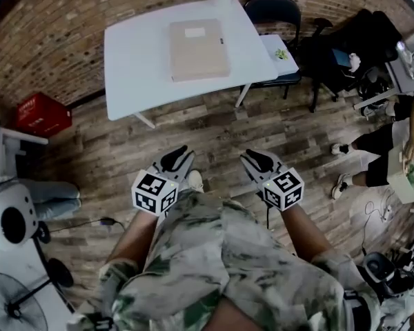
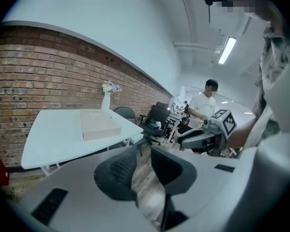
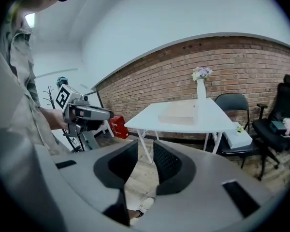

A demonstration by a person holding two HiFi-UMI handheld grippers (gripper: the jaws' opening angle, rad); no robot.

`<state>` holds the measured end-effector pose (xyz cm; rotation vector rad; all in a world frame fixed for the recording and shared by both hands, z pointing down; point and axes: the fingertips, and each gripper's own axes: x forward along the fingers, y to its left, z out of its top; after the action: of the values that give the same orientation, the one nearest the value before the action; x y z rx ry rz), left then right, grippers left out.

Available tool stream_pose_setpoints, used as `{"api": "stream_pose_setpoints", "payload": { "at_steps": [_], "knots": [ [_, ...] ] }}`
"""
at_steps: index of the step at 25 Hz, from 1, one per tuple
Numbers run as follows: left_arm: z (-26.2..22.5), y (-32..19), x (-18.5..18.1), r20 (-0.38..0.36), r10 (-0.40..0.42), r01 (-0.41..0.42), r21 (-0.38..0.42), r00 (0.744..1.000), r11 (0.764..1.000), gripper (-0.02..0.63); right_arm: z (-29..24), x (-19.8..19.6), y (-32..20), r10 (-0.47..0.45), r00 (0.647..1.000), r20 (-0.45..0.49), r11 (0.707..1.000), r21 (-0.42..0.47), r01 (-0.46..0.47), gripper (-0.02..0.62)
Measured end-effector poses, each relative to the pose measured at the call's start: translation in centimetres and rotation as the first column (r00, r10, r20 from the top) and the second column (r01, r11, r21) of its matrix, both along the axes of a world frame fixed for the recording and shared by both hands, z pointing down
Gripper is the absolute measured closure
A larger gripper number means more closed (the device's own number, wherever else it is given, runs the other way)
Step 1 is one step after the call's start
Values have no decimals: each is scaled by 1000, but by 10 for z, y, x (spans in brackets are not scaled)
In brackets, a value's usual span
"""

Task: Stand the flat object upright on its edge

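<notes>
We hold both grippers low in front of the body, above the camouflage-patterned garment [image 1: 221, 267], well short of the table.

1. The left gripper [image 1: 179, 156] has its jaws apart. Its own view shows a clear gap between the two dark pads [image 2: 120, 170], and only wooden floor shows through that gap. Nothing is held.
2. The right gripper [image 1: 254, 158] also has its jaws apart. Its own view shows the ribbed pads [image 3: 166, 161] separated, with floor and the toe of a shoe [image 3: 144, 206] below. Nothing is held.
3. The two grippers sit side by side, near each other but not touching, and both point toward the table.

Beyond the grippers we see a stretch of wooden plank floor [image 1: 214, 126]. Past it stands the white table [image 1: 134, 54].

The flat object, a beige box [image 1: 199, 49], lies flat on its broad face on the tabletop, toward the table's far right part. Neither gripper touches it.

A white vase with flowers [image 3: 200, 83] stands on the table's far edge, behind the box. A dark chair [image 1: 272, 9] sits to the table's right, with a small white box [image 1: 279, 52] on an adjoining seat. A red box [image 1: 41, 114] rests on the floor at the left. A brick wall [image 3: 241, 66] closes the scene behind the table.
</notes>
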<state>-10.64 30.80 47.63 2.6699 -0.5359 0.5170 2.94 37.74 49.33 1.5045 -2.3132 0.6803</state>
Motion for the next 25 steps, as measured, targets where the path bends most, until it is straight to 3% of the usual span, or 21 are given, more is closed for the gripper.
{"api": "stream_pose_setpoints", "payload": {
  "at_steps": [12,19,25],
  "knots": [
    [19,-134,-17,5,-12,12,-47,1000,999,471,0,0,-133,38,999,-22,999,-14,-38,463],
    [29,-193,18,14,-58,59,-76,998,995,469,14,53,-199,55,998,42,997,-57,-52,468],
    [26,-252,56,48,-120,124,-86,992,989,469,15,103,-272,-2,996,84,997,-78,9,467]
  ]
}}
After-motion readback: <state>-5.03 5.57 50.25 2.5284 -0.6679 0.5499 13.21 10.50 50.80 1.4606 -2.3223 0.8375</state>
